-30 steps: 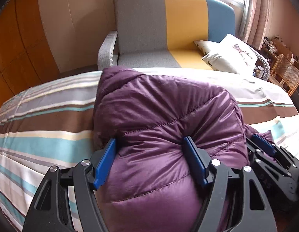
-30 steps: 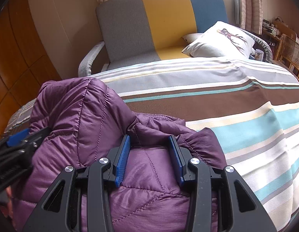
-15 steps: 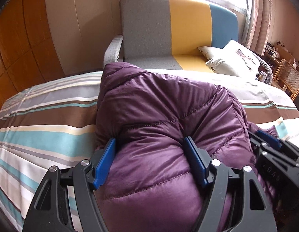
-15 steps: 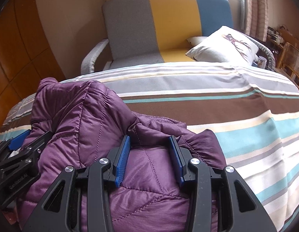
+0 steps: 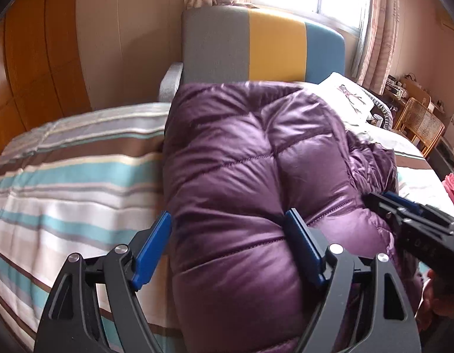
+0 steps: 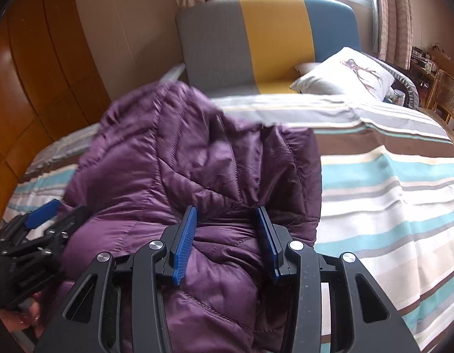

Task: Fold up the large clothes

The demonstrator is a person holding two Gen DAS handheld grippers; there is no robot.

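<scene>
A puffy purple quilted jacket [image 5: 241, 153] lies bunched on the striped bed [image 5: 65, 182]. My left gripper [image 5: 228, 214] straddles a thick roll of it near the bed's front edge. Its jaws are opening: the right pad [image 5: 303, 250] still lies against the fabric, while the left pad [image 5: 152, 250] stands just off the roll's side. My right gripper [image 6: 226, 209] is shut on a fold of the jacket [image 6: 168, 153] and holds it raised, with the upper flap blurred. Each gripper shows at the other view's edge: the right gripper [image 5: 403, 214] and the left gripper [image 6: 41, 214].
Beyond the bed stands a grey, yellow and blue sofa [image 5: 256, 44] with a white pillow [image 6: 344, 73]. Wooden panels [image 5: 36, 58] fill the left side, and a wicker chair [image 5: 421, 120] stands far right. Striped sheet [image 6: 388, 191] lies bare to the jacket's right. A hand [image 6: 21, 314] shows bottom left.
Both grippers have carried the jacket up and towards the sofa, so it covers more of the bed. The left jaws have widened and the left pad has come off the fabric.
</scene>
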